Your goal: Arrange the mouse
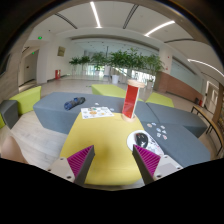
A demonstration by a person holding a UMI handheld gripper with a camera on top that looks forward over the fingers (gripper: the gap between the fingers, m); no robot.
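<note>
Well, the tool [112, 163] hovers spread and empty over the yellow desk [110, 135], the mouse [75, 102] lying untouched on the grey surface well beyond, so arranging hasn't started.

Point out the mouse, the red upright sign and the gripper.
mouse [139, 138], gripper view: top of its white shell.
red upright sign [131, 100], gripper view: middle of its face.
gripper [113, 160], gripper view: midway between its open fingers.
</note>
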